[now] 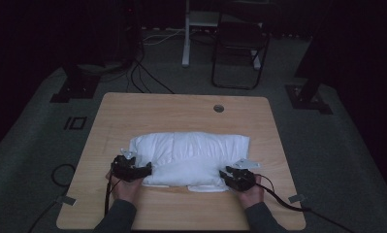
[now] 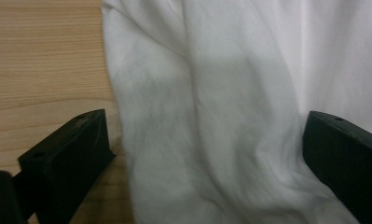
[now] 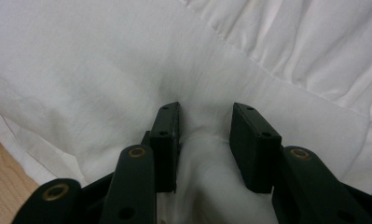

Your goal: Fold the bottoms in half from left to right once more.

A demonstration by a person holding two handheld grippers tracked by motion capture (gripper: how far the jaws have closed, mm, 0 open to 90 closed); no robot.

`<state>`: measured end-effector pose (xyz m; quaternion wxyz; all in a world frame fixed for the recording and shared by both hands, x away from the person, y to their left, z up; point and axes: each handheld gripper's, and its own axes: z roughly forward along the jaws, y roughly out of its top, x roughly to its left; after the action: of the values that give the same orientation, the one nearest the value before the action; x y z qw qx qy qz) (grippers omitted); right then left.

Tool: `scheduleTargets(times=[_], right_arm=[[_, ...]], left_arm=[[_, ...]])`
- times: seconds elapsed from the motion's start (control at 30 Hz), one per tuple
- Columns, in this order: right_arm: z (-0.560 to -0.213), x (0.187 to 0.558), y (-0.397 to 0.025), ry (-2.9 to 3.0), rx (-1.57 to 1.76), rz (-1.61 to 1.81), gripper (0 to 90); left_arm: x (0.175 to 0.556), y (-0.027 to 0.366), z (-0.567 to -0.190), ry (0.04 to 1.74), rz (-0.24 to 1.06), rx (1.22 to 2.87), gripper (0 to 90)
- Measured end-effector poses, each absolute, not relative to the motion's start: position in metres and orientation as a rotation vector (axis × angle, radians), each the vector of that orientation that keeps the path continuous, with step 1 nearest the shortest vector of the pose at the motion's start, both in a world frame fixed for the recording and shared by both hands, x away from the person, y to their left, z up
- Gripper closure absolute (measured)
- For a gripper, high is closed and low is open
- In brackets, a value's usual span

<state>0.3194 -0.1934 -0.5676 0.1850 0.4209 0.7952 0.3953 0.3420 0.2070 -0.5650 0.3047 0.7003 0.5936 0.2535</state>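
High view: a white pillow (image 1: 191, 156) in its cover lies across the middle of the wooden table (image 1: 133, 111), long axis running left to right. The left gripper (image 1: 145, 170) sits at the pillow's near left corner and the right gripper (image 1: 225, 173) at its near right corner, each pointing inward along the near edge, so each hand is nearest its own end and the loose cover edge lies between them, toward the person

Left gripper view: the jaws stand wide apart, one over bare wood, the other over the white cloth (image 2: 211, 121). The fabric fills the gap between them but is not pinched; this claw is released

Right gripper view: the jaws are partly closed, with a raised fold of cloth (image 3: 204, 140) gathered between them. They look clenched on that fold, though a narrow gap remains

My guess is the left claw must close on its corner next
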Motion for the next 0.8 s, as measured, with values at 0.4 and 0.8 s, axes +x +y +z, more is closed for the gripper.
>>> scheduleTargets(times=[0.4,0.8], right_arm=[[-0.568,0.319,-0.193,2.238,1.186,1.121,61.8],[-0.516,0.316,-0.169,2.146,1.040,1.258,48.0]], left_arm=[[0.337,0.208,-0.561,1.415,0.497,1.848,61.3],[0.340,0.216,-0.554,1.395,0.430,1.784,83.2]])
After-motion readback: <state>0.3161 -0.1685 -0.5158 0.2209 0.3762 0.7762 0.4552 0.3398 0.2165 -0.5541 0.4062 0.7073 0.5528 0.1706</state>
